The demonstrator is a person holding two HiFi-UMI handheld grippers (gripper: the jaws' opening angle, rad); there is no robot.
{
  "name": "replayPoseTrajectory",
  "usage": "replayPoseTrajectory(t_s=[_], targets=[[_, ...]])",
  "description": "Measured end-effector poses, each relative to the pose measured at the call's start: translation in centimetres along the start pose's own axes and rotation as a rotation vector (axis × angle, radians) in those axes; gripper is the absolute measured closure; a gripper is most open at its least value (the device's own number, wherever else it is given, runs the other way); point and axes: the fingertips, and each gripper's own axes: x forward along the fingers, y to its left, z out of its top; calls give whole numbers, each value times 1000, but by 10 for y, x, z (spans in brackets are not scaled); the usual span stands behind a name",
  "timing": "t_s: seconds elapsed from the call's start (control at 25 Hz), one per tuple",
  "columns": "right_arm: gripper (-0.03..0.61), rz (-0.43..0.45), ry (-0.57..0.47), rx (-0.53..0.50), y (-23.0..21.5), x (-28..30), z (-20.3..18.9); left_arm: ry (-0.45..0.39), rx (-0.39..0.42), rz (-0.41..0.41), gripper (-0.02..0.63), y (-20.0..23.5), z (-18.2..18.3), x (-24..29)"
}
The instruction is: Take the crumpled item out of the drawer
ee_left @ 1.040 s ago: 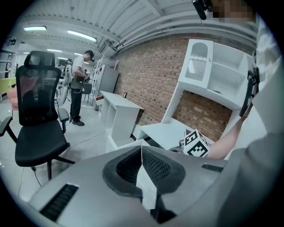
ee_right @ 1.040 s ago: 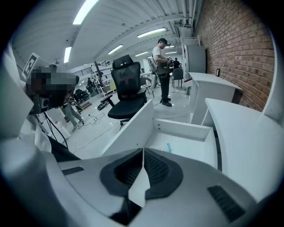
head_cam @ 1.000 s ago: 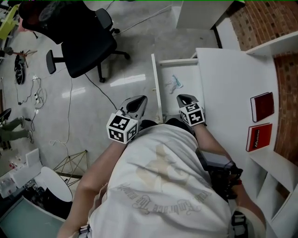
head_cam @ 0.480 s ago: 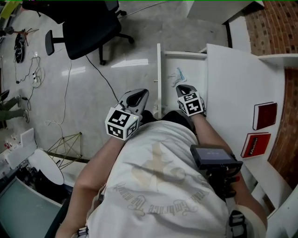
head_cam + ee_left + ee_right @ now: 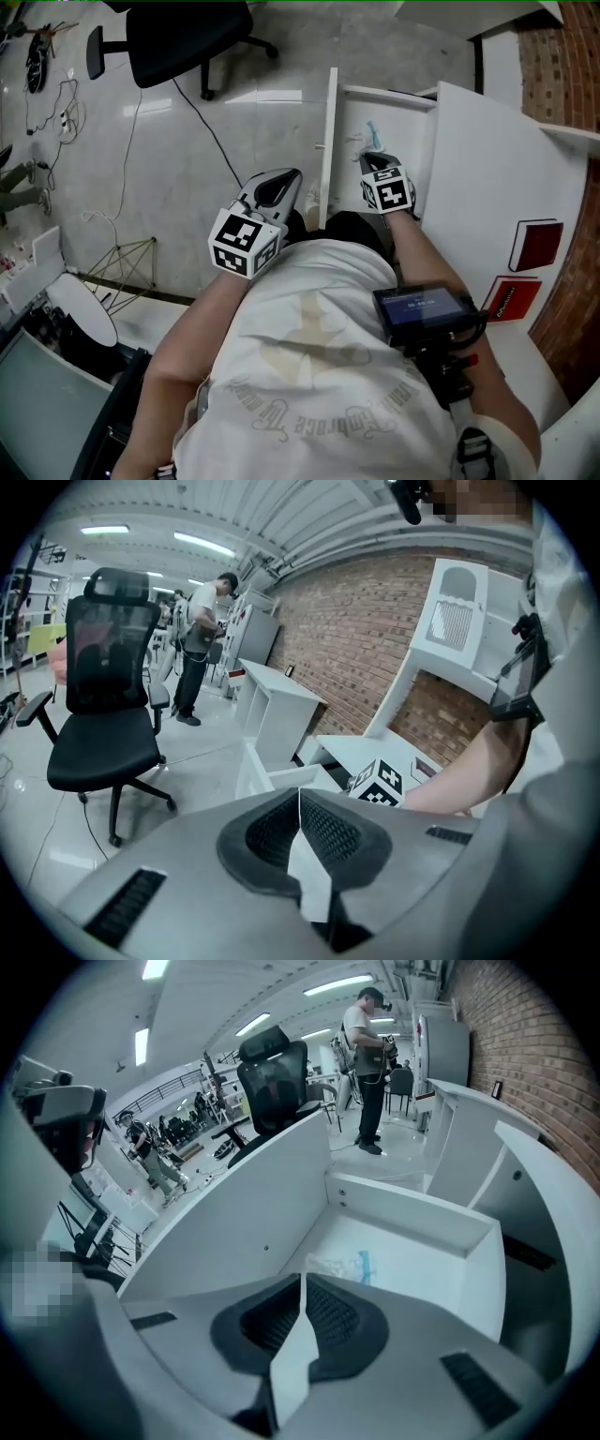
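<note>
The crumpled item (image 5: 365, 139), clear plastic with a blue streak, lies on the floor of the open white drawer (image 5: 329, 141). In the right gripper view it (image 5: 343, 1265) sits just beyond my jaw tips, inside the drawer (image 5: 412, 1218). My right gripper (image 5: 372, 160) hangs over the drawer's near end, shut and holding nothing. The left gripper (image 5: 282, 179) is outside the drawer front, to its left over the floor, also shut and empty. In their own views the right gripper (image 5: 302, 1281) and the left gripper (image 5: 300, 794) each show jaws meeting in a thin seam.
A black office chair (image 5: 187, 37) stands on the floor at upper left, with cables (image 5: 199, 105) trailing near it. Two red books (image 5: 534, 246) lie on the white shelf unit to the right. A person (image 5: 370, 1063) stands far off behind the drawer.
The right gripper has moved forward over the drawer, closer to the crumpled item. The head view has shifted, so the drawer sits higher in frame. Both grippers stayed shut.
</note>
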Motion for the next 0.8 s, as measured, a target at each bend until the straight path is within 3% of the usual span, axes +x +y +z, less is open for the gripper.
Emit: replayPoseTrajectory(t_s=[0.56,0.6,0.68,0.8], targets=[[548,-6,46,39,-14,34,-7,38,-78,-24,591,1,-23,17],[536,-6,46,46,-16,36,-7,40,-83,-23,591,2,-25,18],[447,-7,52,62,-19,40,-8,44,-93,-21,591,4,-28,19],[418,-19,57,83,-26,45,-9,51,-107,-15,591,5,-31,20]])
